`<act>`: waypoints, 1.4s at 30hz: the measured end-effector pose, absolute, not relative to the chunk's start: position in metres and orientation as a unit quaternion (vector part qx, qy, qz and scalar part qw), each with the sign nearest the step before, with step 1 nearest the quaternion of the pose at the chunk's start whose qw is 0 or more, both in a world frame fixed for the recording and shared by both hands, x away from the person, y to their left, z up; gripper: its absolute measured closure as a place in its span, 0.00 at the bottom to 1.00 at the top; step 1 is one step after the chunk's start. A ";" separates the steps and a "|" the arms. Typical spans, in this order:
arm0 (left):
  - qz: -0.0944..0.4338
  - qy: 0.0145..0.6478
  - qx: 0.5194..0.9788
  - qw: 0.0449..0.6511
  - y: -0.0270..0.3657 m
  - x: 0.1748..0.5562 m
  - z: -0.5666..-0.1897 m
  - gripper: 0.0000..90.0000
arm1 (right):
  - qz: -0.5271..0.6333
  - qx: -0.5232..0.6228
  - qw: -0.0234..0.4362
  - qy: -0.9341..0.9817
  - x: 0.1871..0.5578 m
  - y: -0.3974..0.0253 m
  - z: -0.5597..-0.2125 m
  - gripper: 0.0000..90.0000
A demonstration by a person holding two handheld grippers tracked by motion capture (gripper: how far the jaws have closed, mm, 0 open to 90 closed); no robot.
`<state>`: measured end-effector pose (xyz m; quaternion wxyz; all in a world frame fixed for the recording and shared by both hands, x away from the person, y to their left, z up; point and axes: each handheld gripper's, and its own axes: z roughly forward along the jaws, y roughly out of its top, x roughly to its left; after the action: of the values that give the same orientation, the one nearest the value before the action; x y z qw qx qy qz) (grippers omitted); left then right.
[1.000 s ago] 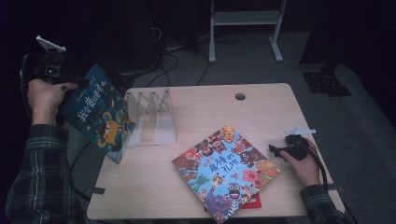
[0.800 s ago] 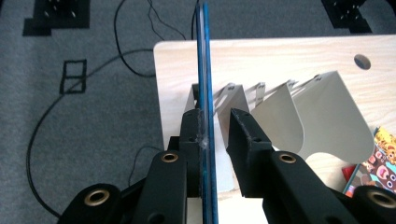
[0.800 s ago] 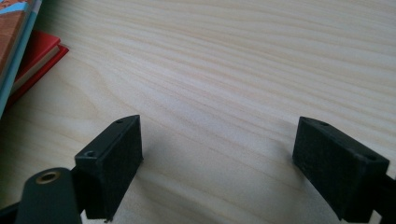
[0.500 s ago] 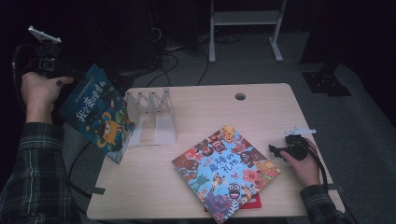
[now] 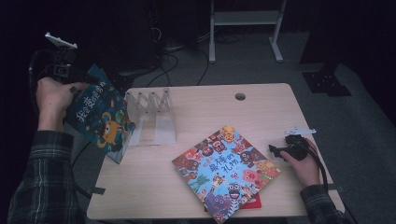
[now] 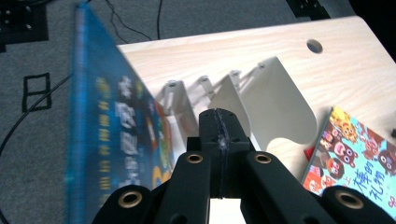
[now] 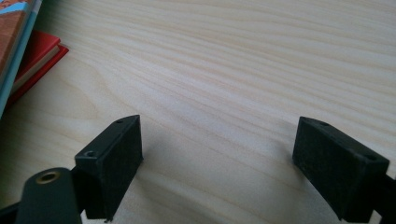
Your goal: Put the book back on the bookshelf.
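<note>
High view dim; surroundings nearly black, bench [image 5: 261, 112] evenly lit from above. Left gripper view: blue book [image 6: 112, 140] motion-blurred. Right gripper view sharp, soft shadows under the tongs.

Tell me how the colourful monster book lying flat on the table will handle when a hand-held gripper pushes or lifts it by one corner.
The monster book looks thin and wide, so lifted by a corner it would probably sag or swing. Its cover looks glossy, so open jaws may slip. It lies partly on a red book and slightly over the table edge, so a push would likely pivot it rather than slide it straight.
</note>
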<state>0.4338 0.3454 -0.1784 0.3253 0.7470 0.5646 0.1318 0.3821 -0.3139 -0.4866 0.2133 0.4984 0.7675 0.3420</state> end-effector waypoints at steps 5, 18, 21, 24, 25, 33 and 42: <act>0.126 0.548 0.763 0.320 0.328 0.429 -0.183 1.00 | 0.342 0.498 0.213 0.767 0.382 -0.314 -0.487 0.17; 0.101 0.517 0.794 0.303 0.297 0.419 -0.208 1.00 | 0.342 0.498 0.213 0.767 0.382 -0.314 -0.487 0.17; 0.092 0.506 0.802 0.305 0.291 0.416 -0.219 1.00 | 0.342 0.498 0.214 0.767 0.382 -0.314 -0.487 0.17; 0.084 0.497 0.809 0.302 0.283 0.413 -0.229 1.00 | 0.342 0.498 0.214 0.767 0.382 -0.314 -0.487 0.17; 0.083 0.494 0.811 0.302 0.282 0.413 -0.231 1.00 | 0.342 0.498 0.214 0.768 0.382 -0.314 -0.487 0.17; 0.071 0.472 0.826 0.301 0.262 0.404 -0.258 0.98 | 0.342 0.499 0.213 0.767 0.382 -0.314 -0.487 0.17; 0.056 0.459 0.836 0.295 0.247 0.395 -0.290 0.98 | 0.342 0.499 0.213 0.767 0.382 -0.314 -0.487 0.17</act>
<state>0.3949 0.2469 -0.2899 0.2946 0.8365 0.4587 0.0556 0.3820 -0.3138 -0.4866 0.2132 0.4989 0.7672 0.3421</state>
